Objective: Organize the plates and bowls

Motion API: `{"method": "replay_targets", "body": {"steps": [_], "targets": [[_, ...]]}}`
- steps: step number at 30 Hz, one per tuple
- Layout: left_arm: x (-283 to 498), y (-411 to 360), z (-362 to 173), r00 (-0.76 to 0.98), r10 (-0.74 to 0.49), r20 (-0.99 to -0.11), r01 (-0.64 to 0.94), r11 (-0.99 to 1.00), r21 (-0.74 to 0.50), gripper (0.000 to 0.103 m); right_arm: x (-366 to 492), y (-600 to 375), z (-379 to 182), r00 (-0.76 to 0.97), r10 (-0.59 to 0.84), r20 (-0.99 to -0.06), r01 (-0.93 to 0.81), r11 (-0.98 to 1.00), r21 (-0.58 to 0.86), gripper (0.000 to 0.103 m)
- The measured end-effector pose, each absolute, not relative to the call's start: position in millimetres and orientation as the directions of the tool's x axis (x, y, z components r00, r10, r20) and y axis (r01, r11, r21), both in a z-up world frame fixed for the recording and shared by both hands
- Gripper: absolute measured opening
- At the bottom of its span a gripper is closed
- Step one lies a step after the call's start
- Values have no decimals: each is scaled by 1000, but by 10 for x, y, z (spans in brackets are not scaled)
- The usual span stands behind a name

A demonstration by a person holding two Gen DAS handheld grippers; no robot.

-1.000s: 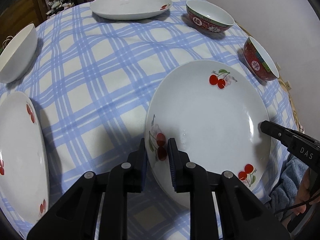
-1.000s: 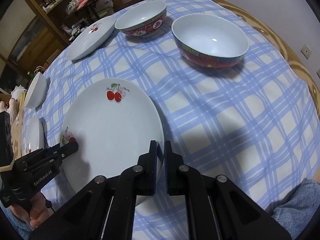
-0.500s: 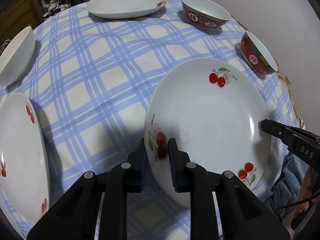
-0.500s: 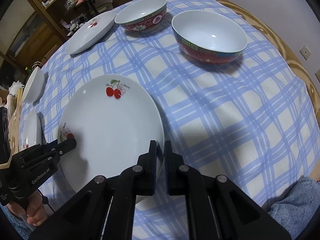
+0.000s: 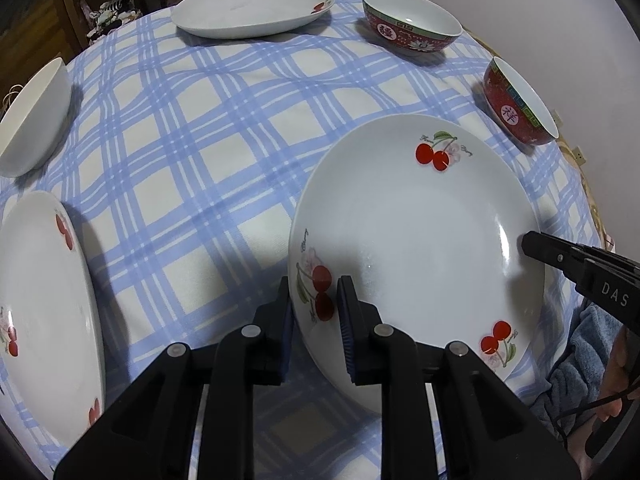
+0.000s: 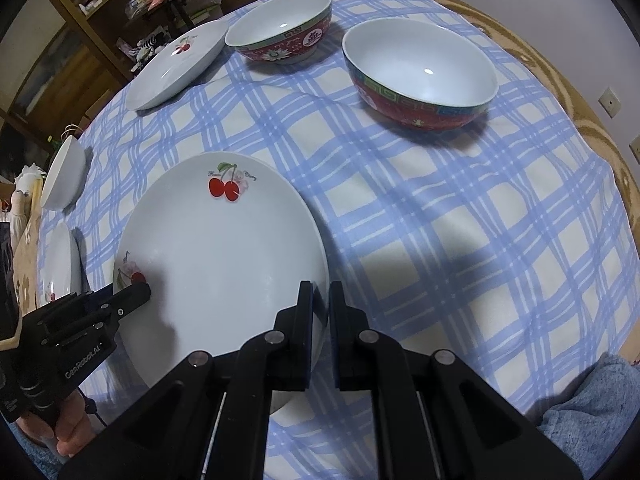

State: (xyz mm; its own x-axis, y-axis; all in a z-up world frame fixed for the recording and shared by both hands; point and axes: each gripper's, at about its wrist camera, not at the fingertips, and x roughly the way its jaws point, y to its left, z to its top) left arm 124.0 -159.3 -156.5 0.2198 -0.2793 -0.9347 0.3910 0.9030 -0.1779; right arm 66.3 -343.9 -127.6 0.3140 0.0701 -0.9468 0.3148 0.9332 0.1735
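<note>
Here both tools grip one cherry plate by opposite rims: left tool, right tool. Next, probably carry it onto another plate.

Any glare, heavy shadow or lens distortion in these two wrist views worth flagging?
Left wrist view: strong fisheye bend, black corners; a small glare streak on the held cherry plate near the right gripper. Right wrist view: same bend; highlight dots in both red bowls; the plate's dark shadow falls on the checked tablecloth.

checked tablecloth; wooden shelf; blue towel; wall socket
</note>
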Motion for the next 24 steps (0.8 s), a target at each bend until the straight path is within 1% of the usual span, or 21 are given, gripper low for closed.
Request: {"method": "replay_targets", "body": {"steps": [5,19,24], "targets": [[1228,-1625,-1534,240,-247,-939,399,907,-137,20,677,-3451,-1277,315,90,-945,327,924,197,9],[1206,-1659,-1509,257,-212,-943,394,914,-98,20,690,-3436,-1283,313,86,-946,323,927,191,9],[1192,-1647,-1441,273,-207,-940,391,916,-89,20,698,-3448,-1294,313,96,-945,327,923,201,11]]}}
